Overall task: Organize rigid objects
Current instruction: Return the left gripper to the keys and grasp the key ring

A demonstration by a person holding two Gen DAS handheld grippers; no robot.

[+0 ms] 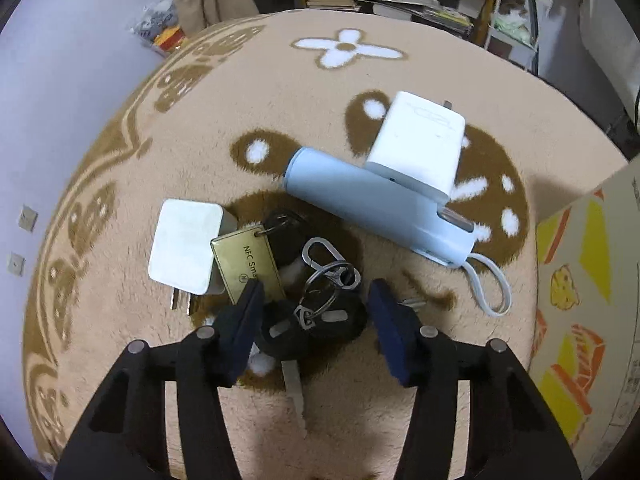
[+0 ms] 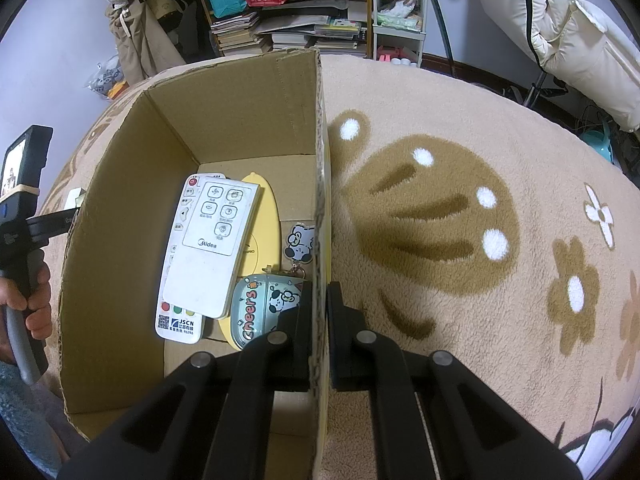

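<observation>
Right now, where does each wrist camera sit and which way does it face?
Left wrist: on the left gripper, looking down over its open fingers at the key bunch, two white chargers and a blue device on the rug; only the gripper's own frame shows.
Right wrist: on the right gripper, looking down along the cardboard box wall it is clamped on; the hand holding the other handle shows at far left.
Shared: the rug, the box and the background shelves.

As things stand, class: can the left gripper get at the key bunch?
Probably yes. The left gripper is open with the key bunch between its fingers on the rug; nothing covers it, though the brass tag lies against one finger.
</observation>
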